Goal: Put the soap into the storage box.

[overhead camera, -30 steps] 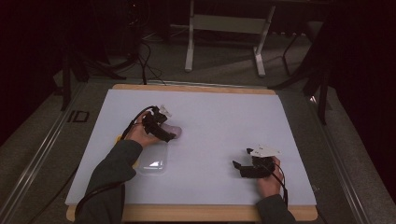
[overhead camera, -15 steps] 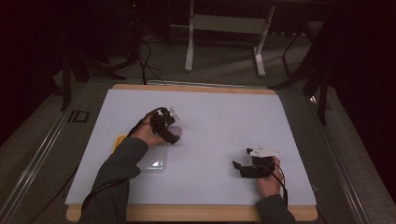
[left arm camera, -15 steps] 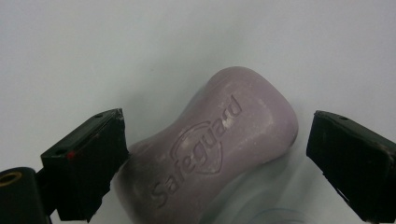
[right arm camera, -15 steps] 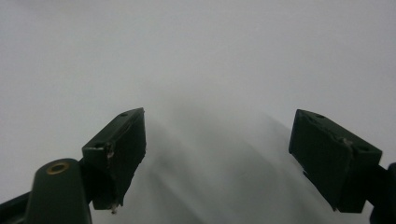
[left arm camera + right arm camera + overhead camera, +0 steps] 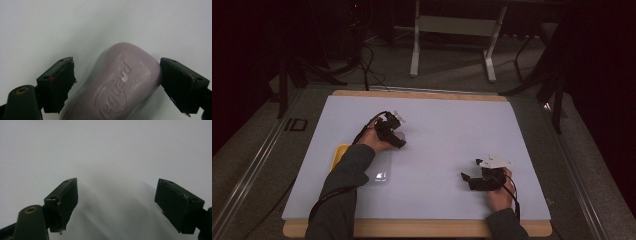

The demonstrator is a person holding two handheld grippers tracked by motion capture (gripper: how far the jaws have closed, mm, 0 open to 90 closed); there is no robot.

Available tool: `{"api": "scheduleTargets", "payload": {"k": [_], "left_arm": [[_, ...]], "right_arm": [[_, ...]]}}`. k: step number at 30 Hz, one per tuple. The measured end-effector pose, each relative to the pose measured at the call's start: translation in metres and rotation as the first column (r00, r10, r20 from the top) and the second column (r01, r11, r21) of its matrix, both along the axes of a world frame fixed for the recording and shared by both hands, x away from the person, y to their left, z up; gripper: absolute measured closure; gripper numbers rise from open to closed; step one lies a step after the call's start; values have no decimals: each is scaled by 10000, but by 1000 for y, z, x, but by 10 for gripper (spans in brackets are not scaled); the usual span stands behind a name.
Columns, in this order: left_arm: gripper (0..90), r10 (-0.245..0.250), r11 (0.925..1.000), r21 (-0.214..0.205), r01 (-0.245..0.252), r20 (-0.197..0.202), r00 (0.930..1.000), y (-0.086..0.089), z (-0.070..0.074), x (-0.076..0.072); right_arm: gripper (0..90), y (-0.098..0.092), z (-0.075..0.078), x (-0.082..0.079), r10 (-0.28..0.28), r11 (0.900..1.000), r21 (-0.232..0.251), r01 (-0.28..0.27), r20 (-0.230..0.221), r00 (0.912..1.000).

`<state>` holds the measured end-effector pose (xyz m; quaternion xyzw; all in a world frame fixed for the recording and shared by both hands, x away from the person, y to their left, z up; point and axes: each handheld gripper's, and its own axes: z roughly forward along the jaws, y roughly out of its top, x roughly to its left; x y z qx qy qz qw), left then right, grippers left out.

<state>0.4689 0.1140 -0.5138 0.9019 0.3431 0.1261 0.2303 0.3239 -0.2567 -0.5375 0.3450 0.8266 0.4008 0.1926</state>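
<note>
A pale purple bar of soap (image 5: 120, 87) with an embossed logo lies on the white mat, between the jaws of my left gripper (image 5: 116, 67). The jaws stand open around it: the right one is at the bar's edge and the left one is clear of it. In the high view the left gripper (image 5: 398, 141) points down at the mat left of centre. My right gripper (image 5: 465, 178) rests low near the front right, open, with nothing but bare white mat (image 5: 112, 150) between its jaws (image 5: 116, 188).
A clear plastic container (image 5: 379, 172) lies beside the left forearm, with a yellow object (image 5: 339, 151) just to its left. The white mat (image 5: 452, 120) covers a wooden board. Table legs and cables stand on the dark floor beyond.
The left hand and its gripper have shifted slightly right and away from the person. The right gripper has stayed still.
</note>
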Motion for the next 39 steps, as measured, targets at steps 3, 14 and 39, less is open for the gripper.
{"api": "scheduleTargets", "payload": {"k": [3,14,39], "left_arm": [[178,533,9985,-137,-539,-383,9978,4,-1,7],[226,707,9969,-264,-745,-1240,9898,21,0,9],[479,608,9913,1270,-357,-1994,9780,20,10,8]], "right_arm": [[184,0,0,0,6,10000,3,-6,-12,10000],[184,0,0,0,14,10000,-71,-15,-27,10000],[184,3,-1,1,73,9995,-295,-76,-124,9999]]}}
